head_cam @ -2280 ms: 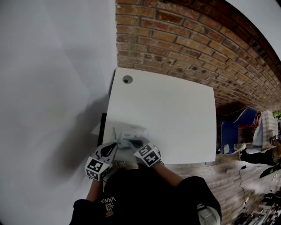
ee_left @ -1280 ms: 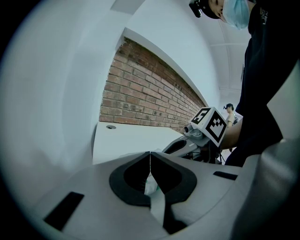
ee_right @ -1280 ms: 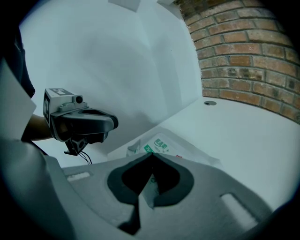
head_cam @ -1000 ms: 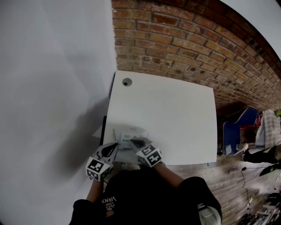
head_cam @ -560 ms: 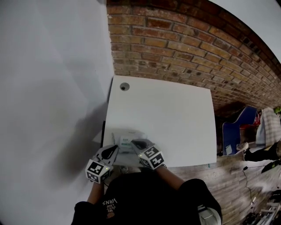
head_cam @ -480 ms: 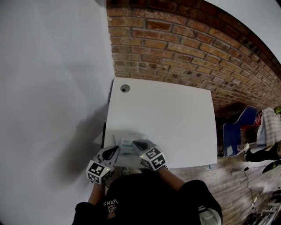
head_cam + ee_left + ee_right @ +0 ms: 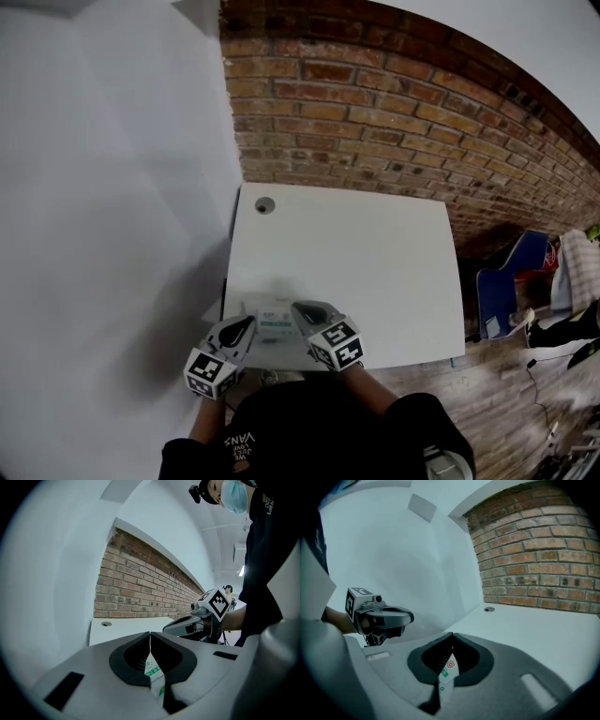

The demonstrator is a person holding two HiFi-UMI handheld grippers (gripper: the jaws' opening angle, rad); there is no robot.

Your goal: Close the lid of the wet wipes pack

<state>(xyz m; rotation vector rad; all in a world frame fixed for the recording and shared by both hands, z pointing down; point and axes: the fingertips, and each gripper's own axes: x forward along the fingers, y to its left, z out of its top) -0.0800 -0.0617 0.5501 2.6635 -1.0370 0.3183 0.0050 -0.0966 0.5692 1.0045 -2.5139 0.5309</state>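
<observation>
Wet wipes pack [image 7: 274, 317] lies at the near edge of the white table [image 7: 375, 244], directly between the two grippers, with its long axis seeming to run from one to the other. The left gripper [image 7: 244, 325] has its jaws pressed together on a fold of the pack's printed film [image 7: 153, 673]. The right gripper [image 7: 302, 310] is likewise clamped on a thin edge of the pack [image 7: 446, 671] at the opposite end. Neither is nearer than the other. The lid itself is too small to make out, so whichever jaws let go would probably do the pressing down.
</observation>
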